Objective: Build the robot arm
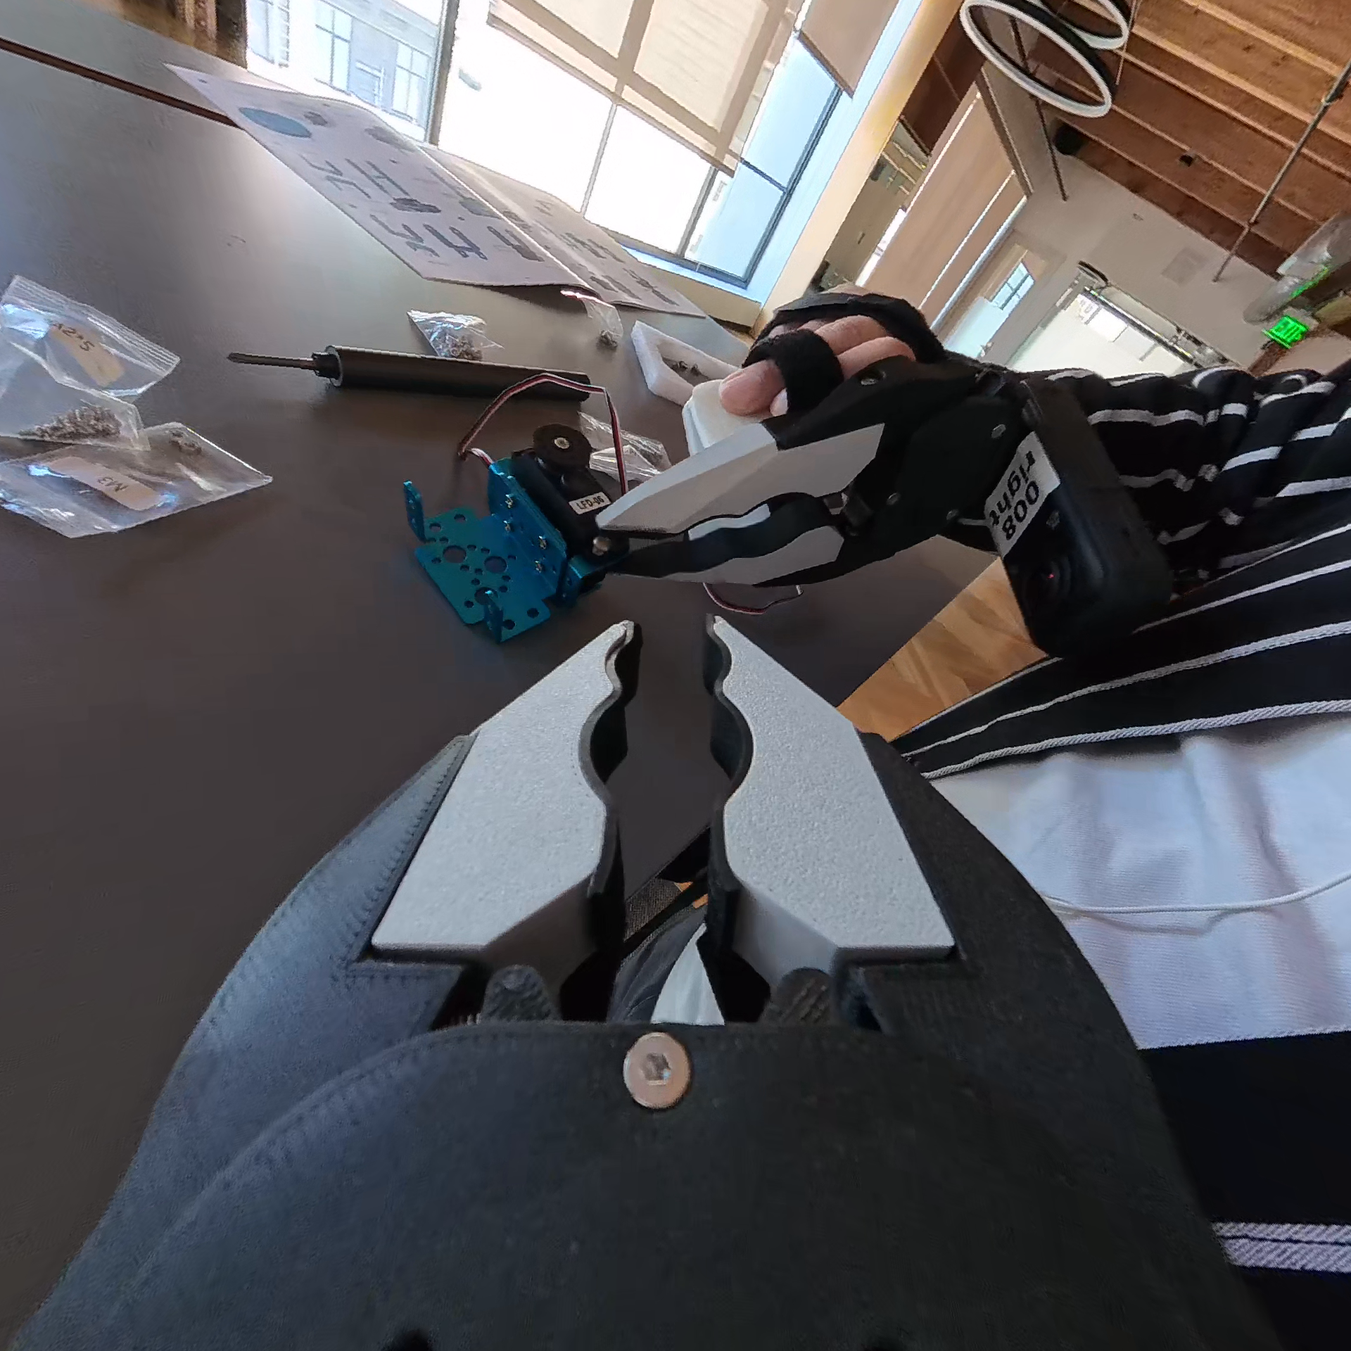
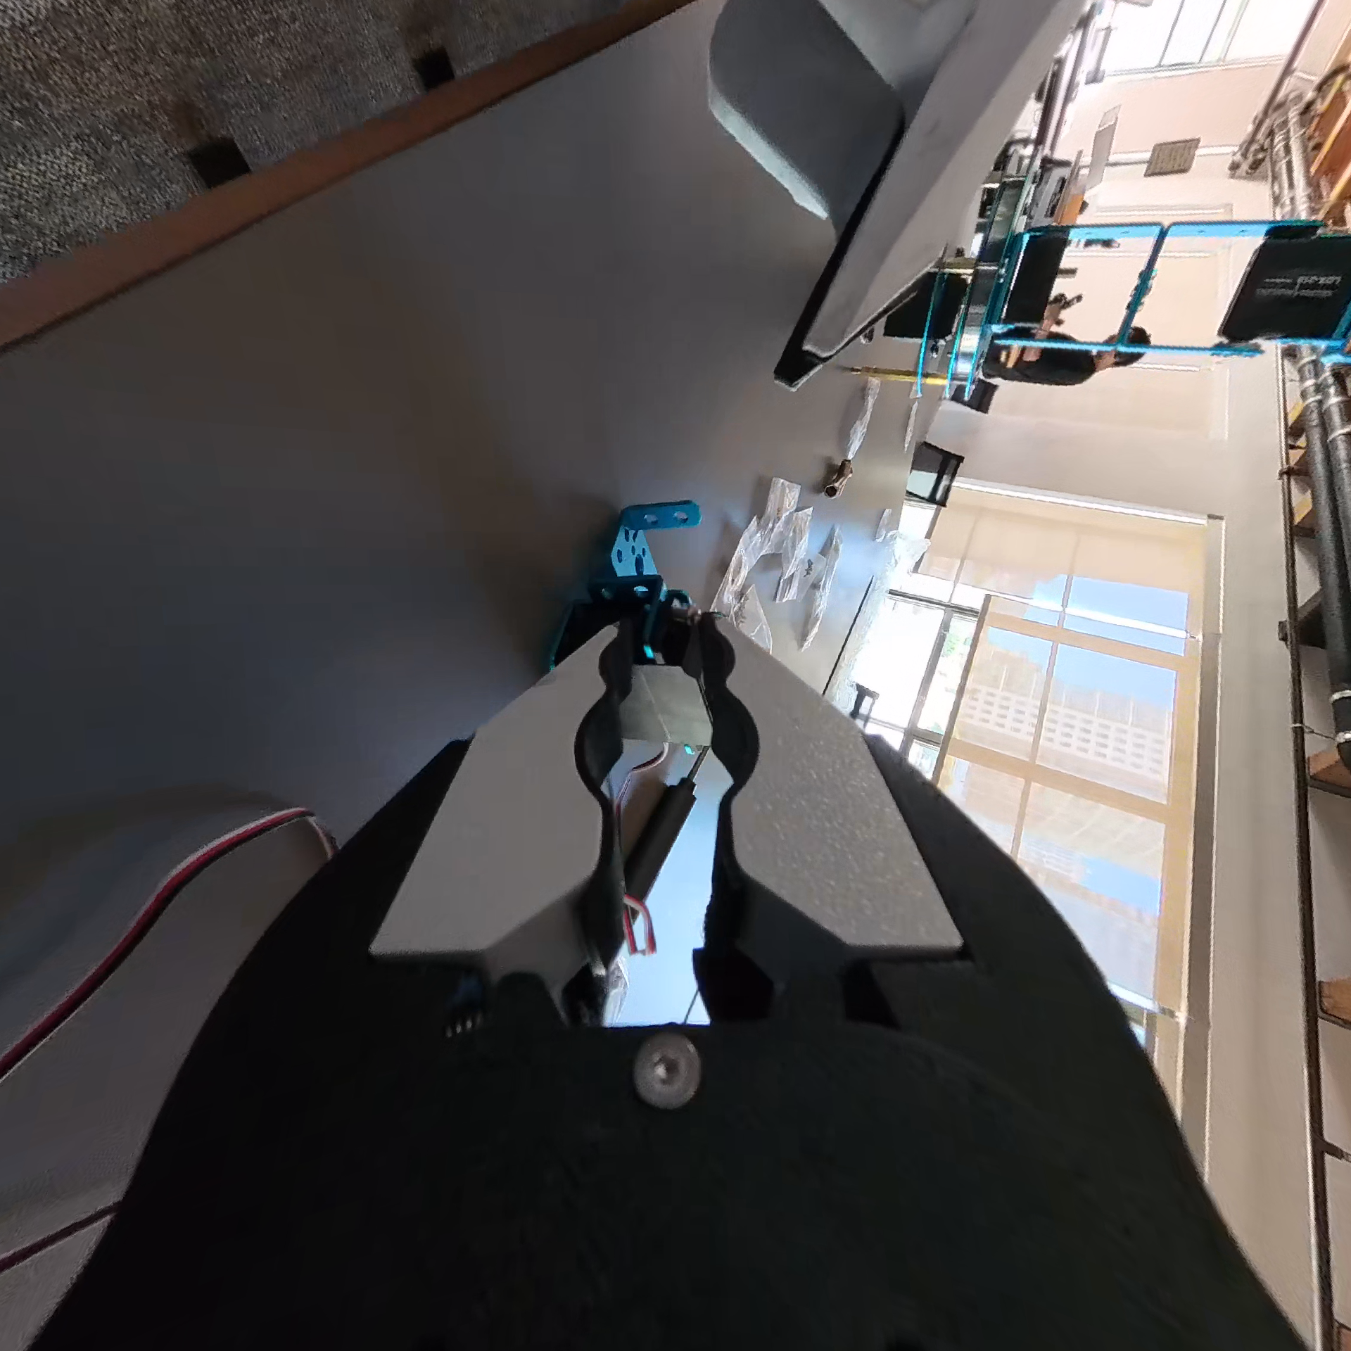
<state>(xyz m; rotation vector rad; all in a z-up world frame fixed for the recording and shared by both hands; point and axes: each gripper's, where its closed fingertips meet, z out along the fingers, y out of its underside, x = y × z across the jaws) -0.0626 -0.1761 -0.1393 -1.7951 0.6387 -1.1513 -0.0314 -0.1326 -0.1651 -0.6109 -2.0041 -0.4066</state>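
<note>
A blue perforated metal bracket (image 1: 475, 563) lies on the dark table (image 1: 183, 694) with a black servo (image 1: 559, 479) mounted in it, its red, white and black wire looping behind. My right gripper (image 1: 605, 547) comes in from the right, rolled on its side. Its tips are closed on the bracket's near corner, where a small silver screw (image 1: 601, 542) sticks out. In the right wrist view the gripper (image 2: 661, 634) shows the bracket (image 2: 640, 555), the screw (image 2: 687, 614) and the servo body (image 2: 665, 705) between its fingers. My left gripper (image 1: 672, 627) hovers just short of the bracket, slightly open and empty.
A dark screwdriver (image 1: 439, 373) lies behind the bracket. Clear bags of small screws (image 1: 80, 380) lie at the left, and one more (image 1: 446, 332) lies by a printed paper sheet (image 1: 439, 197). A white tray (image 1: 669, 362) sits near the table's right edge. A blue frame assembly (image 2: 1096, 292) stands far off.
</note>
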